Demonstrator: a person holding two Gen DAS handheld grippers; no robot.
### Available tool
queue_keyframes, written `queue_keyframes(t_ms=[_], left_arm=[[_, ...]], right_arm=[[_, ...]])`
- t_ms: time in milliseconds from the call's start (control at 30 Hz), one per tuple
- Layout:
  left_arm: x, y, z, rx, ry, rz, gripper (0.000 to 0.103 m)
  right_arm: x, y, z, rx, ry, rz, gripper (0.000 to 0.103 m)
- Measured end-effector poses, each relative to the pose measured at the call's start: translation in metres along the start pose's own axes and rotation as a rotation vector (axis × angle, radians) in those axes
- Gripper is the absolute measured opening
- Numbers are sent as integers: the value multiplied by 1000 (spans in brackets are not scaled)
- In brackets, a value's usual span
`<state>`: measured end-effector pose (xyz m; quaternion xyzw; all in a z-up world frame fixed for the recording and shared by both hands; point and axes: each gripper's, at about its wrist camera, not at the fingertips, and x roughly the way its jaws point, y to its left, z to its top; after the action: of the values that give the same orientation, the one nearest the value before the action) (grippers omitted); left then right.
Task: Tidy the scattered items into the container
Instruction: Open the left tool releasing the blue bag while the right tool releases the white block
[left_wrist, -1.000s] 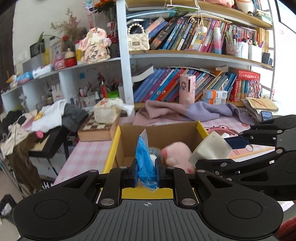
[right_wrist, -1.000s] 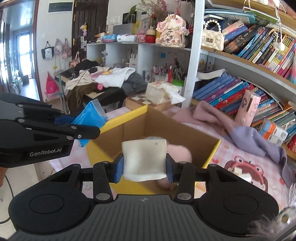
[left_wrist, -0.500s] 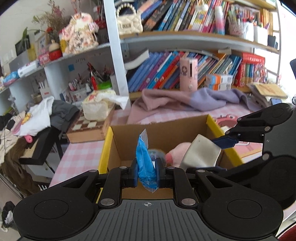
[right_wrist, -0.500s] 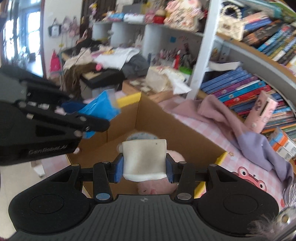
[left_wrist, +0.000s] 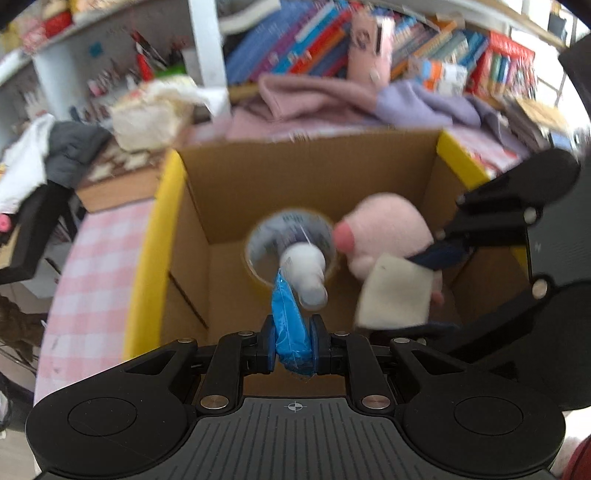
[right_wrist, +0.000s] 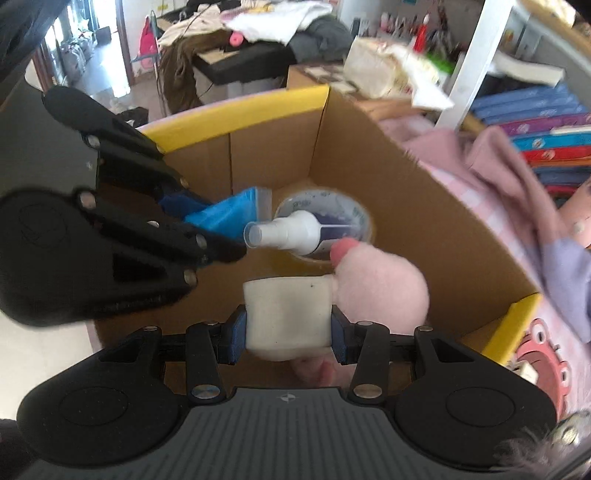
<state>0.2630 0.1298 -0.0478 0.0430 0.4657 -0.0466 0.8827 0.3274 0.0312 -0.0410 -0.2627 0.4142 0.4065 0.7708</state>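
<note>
A pink-checked tabletop (left_wrist: 99, 273) fronts blurred bookshelves (left_wrist: 424, 55). Left tool (left_wrist: 291, 338) pinches a blue packet (left_wrist: 288, 325); right tool (right_wrist: 288, 325) clamps a cream pad (right_wrist: 286, 314), at 3 o'clock, over the box (left_wrist: 306, 177).

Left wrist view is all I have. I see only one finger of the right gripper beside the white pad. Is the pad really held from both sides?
Observer: Yes. In the right wrist view, the right gripper presses the white pad from both sides.
Operator: And the white thing in front of my blue packet, what is it?
Observer: A spray bottle with a clear cap. It lies on its side across the tape roll, and its cap points toward the left gripper.
Operator: What is below the white pad?
Observer: The pink plush toy, inside the cardboard box. Part of it shows just under the pad.
</note>
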Motion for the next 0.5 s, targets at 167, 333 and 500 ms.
queue_keyframes(t_ms=[167,333,500], left_arm=[[15,6,0,-10,64,-20,16],[15,8,-1,-21,64,-27,16],[5,9,1,-24,28,-31,21]], right_arm=[[9,7,7,-62,35,11,43],[11,6,8,-61,32,27,44],[7,3,8,-26,13,30,46]])
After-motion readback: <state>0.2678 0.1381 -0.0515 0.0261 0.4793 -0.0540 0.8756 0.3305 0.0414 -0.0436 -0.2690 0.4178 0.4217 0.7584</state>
